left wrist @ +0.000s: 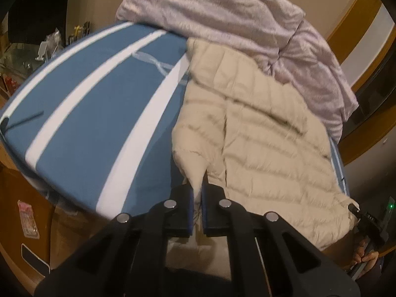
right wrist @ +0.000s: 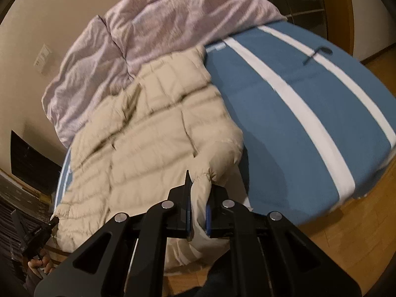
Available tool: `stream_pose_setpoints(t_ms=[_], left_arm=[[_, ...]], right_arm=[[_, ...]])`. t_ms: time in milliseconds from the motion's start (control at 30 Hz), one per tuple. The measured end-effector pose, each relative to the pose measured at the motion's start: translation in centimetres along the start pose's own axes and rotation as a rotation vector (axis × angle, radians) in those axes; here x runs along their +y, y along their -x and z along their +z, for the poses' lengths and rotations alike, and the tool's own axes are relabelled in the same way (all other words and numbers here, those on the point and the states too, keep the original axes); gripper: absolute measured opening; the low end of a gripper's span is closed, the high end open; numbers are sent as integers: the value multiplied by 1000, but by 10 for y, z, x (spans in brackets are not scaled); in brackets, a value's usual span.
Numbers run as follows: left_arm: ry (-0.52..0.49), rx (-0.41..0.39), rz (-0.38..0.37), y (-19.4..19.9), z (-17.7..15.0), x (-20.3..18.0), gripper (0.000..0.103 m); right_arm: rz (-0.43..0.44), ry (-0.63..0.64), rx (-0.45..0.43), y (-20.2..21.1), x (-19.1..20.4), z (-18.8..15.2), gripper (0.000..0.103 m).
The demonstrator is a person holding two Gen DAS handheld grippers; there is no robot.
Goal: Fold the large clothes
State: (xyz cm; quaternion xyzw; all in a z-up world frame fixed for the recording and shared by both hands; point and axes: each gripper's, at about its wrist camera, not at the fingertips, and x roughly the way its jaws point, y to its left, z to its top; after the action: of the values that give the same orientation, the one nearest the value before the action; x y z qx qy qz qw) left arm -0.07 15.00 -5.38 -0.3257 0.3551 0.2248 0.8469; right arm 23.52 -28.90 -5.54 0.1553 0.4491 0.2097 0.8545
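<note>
Left wrist view: my left tongs [left wrist: 197,193] and right tongs [right wrist: 199,199] each pinch a hem corner of the beige jacket [left wrist: 259,133], keeping it spread on the bed [left wrist: 81,113] for folding.

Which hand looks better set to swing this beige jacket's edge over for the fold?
Right, probably. The right gripper is shut on a thick bunch of the beige jacket, seated deep between its fingers. The left gripper pinches only a thin tip of the near edge, likelier to slip.
</note>
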Motion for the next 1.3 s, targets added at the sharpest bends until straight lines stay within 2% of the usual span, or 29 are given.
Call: stream_pose_setpoints(t_ms=[267, 733, 1067, 1300], left_arm=[[-15, -84, -8, 3, 51, -24, 4], [-13, -189, 6, -31, 152, -59, 4], [27, -184, 45, -70, 196, -64, 4], [49, -134, 95, -107, 210, -64, 4]], right_arm=[[36, 12, -65, -4, 21, 44, 8], [57, 29, -130, -34, 42, 130, 8], [57, 46, -117, -74, 49, 182, 8], [54, 61, -79, -105, 53, 203, 8]])
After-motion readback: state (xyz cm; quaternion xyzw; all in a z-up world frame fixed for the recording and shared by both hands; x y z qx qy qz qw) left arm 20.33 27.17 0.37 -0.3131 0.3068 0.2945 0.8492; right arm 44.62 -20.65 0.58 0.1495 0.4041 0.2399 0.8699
